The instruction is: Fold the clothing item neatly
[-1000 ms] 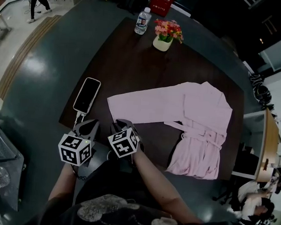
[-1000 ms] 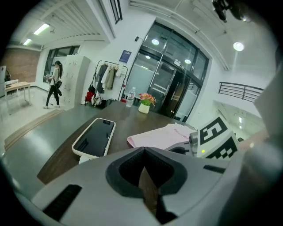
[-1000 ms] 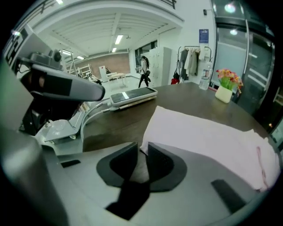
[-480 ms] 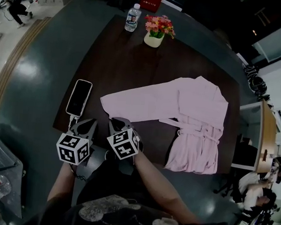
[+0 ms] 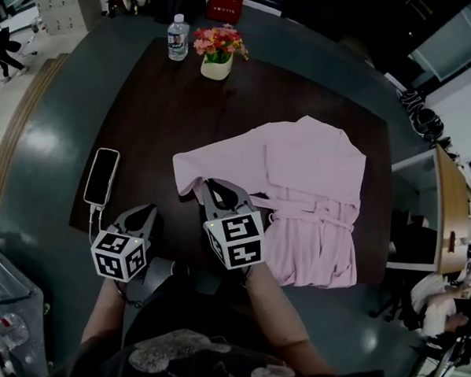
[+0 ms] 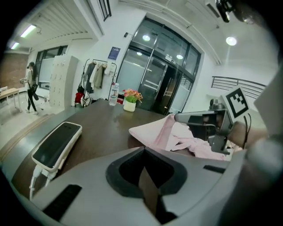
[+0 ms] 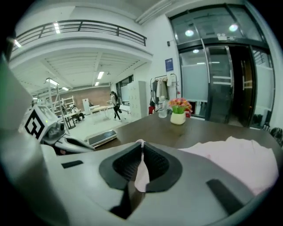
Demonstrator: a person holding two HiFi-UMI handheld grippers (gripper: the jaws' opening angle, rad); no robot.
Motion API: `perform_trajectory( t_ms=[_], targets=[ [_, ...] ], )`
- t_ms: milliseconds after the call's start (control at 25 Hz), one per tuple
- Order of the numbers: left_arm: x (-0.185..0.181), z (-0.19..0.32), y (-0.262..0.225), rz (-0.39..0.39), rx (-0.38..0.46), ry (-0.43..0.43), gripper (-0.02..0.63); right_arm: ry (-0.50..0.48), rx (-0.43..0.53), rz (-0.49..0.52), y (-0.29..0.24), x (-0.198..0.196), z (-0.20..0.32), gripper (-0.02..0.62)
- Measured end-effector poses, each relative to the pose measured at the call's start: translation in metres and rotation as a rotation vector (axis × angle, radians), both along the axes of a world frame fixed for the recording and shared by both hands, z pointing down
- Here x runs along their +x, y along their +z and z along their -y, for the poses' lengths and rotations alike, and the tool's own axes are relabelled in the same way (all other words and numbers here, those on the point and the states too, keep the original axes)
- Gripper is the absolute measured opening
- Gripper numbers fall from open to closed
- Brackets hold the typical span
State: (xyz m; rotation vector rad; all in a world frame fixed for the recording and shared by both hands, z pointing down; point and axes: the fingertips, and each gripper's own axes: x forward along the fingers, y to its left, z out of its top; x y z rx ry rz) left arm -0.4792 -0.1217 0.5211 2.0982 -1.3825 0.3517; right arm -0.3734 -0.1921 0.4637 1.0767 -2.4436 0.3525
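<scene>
Pink robe (image 5: 311,180) lying flat across the table's (image 5: 161,101) right half, belt lying across it, one sleeve (image 5: 221,155) stretching out toward the table's middle. Right gripper (image 5: 223,193) pinching that sleeve's cuff over the table's near side, jaws having just been closing on the pink fabric. Left gripper (image 5: 143,218) hovering at the table's near edge, jaws pressed together, nothing in them. Phone (image 5: 101,177) sitting by the table's left edge, flowerpot (image 5: 217,53) and water bottle (image 5: 177,37) standing at its far edge.
</scene>
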Motion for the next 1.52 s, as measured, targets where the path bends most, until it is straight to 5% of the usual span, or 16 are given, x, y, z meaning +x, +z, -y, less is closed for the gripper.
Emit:
perform_trajectory(
  t_ms=[440,640,960,1240,1520],
  targets=[
    [0.152,0.043,-0.028,0.012,0.041,0.099,0.009,0.296,0.02,0.087,-0.024,0.227,0.061,0.009],
    [0.213,0.057,-0.028,0.01,0.037,0.149,0.009,0.438,-0.041,0.122,0.002,0.321,0.069,0.009],
    [0.264,0.064,-0.023,0.029,0.026,0.172,0.011,0.519,-0.013,0.25,-0.006,0.398,0.078,0.009],
    [0.31,0.073,-0.032,0.032,0.06,0.191,0.011,0.704,0.028,0.282,-0.016,0.524,0.08,0.009],
    [0.344,0.069,-0.029,0.046,0.056,0.223,0.011,0.705,-0.122,0.155,0.057,0.572,0.052,0.009]
  ],
)
